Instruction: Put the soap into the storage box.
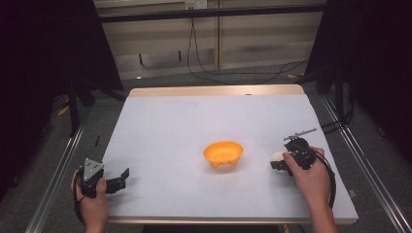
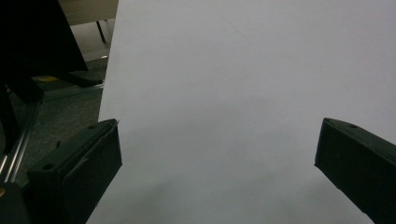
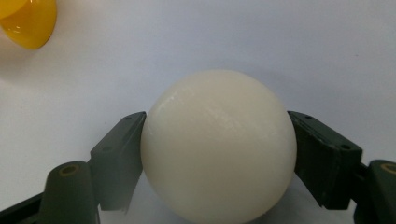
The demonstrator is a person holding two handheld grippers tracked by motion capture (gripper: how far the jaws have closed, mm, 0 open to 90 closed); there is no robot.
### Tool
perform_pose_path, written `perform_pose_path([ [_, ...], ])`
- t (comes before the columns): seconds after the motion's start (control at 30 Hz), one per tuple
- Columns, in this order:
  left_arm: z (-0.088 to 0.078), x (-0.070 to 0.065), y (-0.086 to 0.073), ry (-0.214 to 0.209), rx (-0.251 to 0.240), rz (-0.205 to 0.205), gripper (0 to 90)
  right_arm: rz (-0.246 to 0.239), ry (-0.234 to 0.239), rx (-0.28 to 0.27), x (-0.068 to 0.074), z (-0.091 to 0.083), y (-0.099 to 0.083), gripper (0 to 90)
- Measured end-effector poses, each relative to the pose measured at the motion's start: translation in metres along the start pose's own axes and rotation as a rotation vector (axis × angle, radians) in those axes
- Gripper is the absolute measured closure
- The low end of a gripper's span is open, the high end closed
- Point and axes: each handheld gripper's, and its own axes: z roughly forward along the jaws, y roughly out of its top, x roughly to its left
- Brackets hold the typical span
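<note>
Your left hand-held gripper [image 2: 215, 163] looks out over the counter [image 2: 243, 84], its two black jaws rising from the bottom corners and standing wide apart with nothing between them. The jaw at the left shows small round screw holes along its top and a pale worn edge; the one at the right is cut off by the frame's edge. Between and beyond them you see only the counter's plain white surface, with a soft shadow low in the middle. Past the counter's left edge lies dark grey floor [image 2: 60, 116], a metal rail [image 2: 18, 140] running along it, and a dark curtain [image 2: 32, 37] above.
</note>
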Motion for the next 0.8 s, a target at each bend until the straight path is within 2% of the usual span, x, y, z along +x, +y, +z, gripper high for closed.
perform_pose_path([
  [0.2,0.0,0.0,0.0,0.005,0.001,0.005,0.3,0.011,-0.005,-0.031,0.001,-0.005,0.002,24.5],
  [0.27,0.0,-0.001,0.0,0.004,0.001,0.007,0.4,-0.002,-0.012,-0.039,0.003,-0.009,0.004,24.5],
  [0.43,0.0,-0.001,0.0,0.005,0.004,0.013,0.4,0.002,0.022,-0.056,0.005,-0.015,0.008,24.6],
  [0.7,0.0,-0.001,0.0,0.004,0.005,0.013,0.4,-0.017,0.014,-0.065,0.011,-0.02,0.015,24.6],
  [0.8,0.0,-0.001,0.0,0.005,0.003,0.01,0.4,-0.028,0.033,-0.07,0.015,-0.023,0.02,24.6],
])
